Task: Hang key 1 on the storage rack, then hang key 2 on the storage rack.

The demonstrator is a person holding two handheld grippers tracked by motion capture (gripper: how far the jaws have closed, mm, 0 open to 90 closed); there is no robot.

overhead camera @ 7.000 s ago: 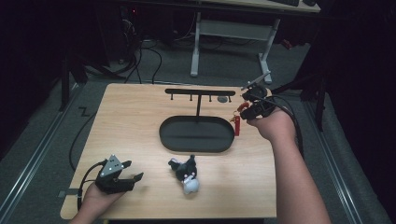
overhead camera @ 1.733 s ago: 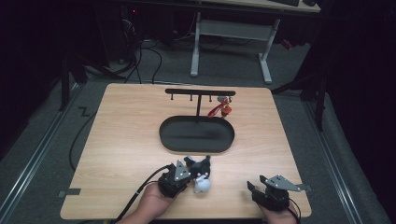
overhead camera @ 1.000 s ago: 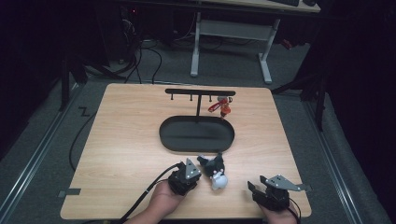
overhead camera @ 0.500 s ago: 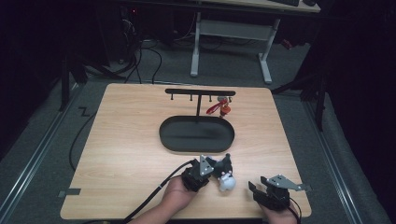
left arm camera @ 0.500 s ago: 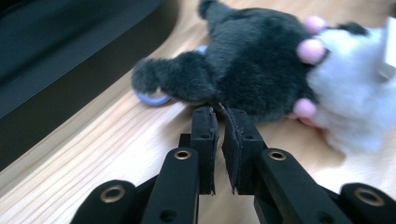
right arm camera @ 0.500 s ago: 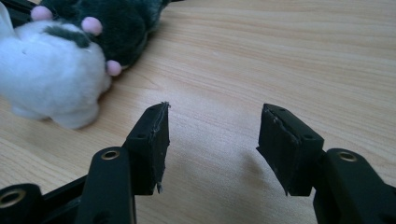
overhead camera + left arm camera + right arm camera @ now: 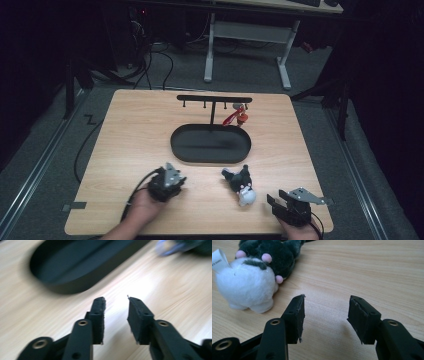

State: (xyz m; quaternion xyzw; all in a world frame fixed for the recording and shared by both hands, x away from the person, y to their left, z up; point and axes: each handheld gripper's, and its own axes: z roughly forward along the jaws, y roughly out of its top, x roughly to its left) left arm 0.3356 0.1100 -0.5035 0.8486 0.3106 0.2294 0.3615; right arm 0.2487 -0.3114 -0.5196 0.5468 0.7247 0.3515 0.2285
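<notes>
You have just let go of the black-and-white plush toy (image 7: 240, 185): your left gripper (image 7: 166, 183) has pulled back toward the table's near left, its jaws just opening and now empty. The toy lies near the near edge, right of centre, beside your right gripper (image 7: 291, 206), which waits partly open, jaws just narrowing, ready for the handover.

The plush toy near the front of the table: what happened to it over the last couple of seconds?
The left gripper dragged the plush toy rightward toward the right gripper, then its jaws opened, let go and pulled back left. The right gripper, black tray and red toy on the rack stayed put.
</notes>
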